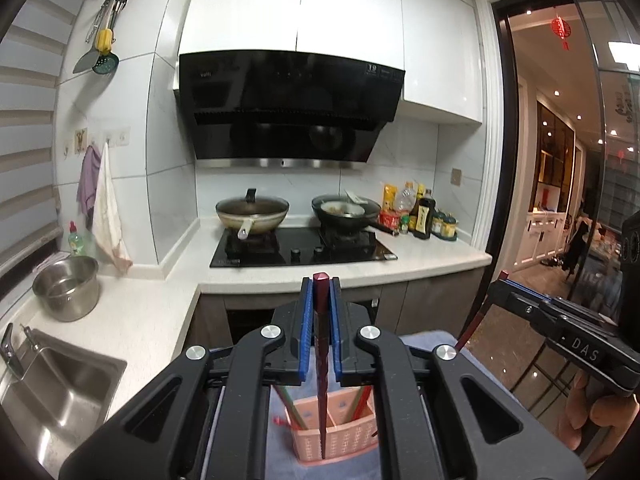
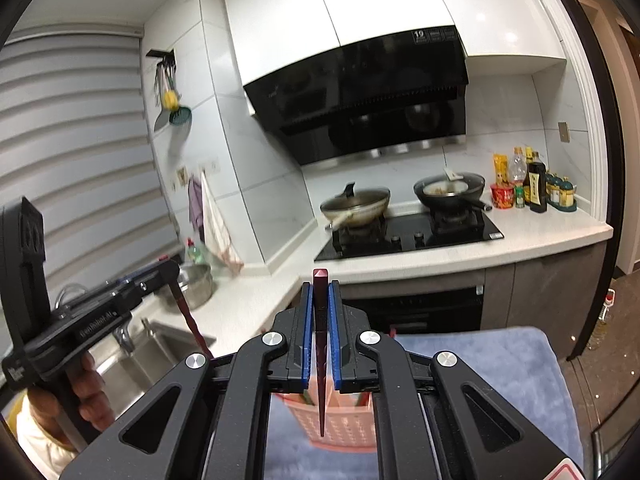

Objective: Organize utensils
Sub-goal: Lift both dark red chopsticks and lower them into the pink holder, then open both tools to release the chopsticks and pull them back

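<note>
An L-shaped white countertop (image 1: 160, 308) runs from the steel sink (image 1: 60, 384) on the left, round the corner, to the black hob (image 1: 300, 248) under the black range hood (image 1: 288, 112); its front edge lies just beyond the fingertips in both views, and to the right a dark-framed doorway (image 1: 552, 160) opens onto a lit room with bare floor; white wall cabinets (image 1: 340, 4) sit above the hood, and slatted blinds (image 1: 24, 120) cover the window on the left. Below both tools lies a blue-grey cloth (image 2: 500, 368), whose near edge is hidden by the tool bodies; on it stands a pink perforated utensil basket (image 1: 340, 436) with divided compartments, holding red and green sticks whose ends are hidden. On the hob sit a lidded wok (image 1: 252, 210) and a dark pan (image 1: 346, 210), with bottles (image 1: 420, 210) just beside the pan; a steel pot (image 1: 66, 290) stands near the sink. The left gripper (image 1: 321, 292) has its blue pads closed tight on a dark red chopstick (image 1: 321, 360), held upright, its thin tip pointing down into the basket; the right gripper (image 2: 321, 292) likewise clamps a second dark red chopstick (image 2: 321, 360), tip hanging over the basket, though whether it touches is unclear.
</note>
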`<state>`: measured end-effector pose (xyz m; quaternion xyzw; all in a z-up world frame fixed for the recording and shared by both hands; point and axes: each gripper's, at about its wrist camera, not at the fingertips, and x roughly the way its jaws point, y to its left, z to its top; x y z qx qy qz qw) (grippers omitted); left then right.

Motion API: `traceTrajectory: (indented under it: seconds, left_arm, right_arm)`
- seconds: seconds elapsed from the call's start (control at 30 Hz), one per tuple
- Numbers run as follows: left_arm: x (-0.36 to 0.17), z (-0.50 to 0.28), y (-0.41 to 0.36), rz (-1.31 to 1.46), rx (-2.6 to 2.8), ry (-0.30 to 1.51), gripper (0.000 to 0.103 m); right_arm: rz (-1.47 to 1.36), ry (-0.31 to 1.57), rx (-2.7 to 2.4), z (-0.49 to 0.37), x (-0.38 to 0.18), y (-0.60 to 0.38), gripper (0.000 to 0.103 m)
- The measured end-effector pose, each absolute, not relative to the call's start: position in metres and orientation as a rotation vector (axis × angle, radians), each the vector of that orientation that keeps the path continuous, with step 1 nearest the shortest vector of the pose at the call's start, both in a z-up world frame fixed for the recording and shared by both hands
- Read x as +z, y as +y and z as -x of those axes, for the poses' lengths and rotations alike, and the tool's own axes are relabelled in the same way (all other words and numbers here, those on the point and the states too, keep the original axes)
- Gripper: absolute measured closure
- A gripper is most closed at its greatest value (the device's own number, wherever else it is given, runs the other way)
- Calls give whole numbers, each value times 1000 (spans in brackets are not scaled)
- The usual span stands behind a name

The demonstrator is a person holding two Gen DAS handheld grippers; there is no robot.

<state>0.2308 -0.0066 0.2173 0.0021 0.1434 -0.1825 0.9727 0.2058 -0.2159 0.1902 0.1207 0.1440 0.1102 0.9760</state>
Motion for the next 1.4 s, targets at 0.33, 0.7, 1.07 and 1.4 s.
traceTrajectory:
  seconds: [0.33, 0.7, 1.07, 1.4]
  left_arm:
    - [218, -269, -17, 0, -365, 257, 96]
    - [189, -299, -21, 13, -365, 322, 96]
    - [164, -310, -22, 17, -358, 388, 96]
    - [142, -307, -18, 37, -334, 436, 88]
  right_arm:
    - [-253, 283, 218, -250, 195, -205, 96]
    - [-270, 357, 193, -287, 161, -205, 96]
    - [-266, 433, 166, -300, 129, -205, 96]
    - [-272, 478, 115, -301, 103, -212, 90]
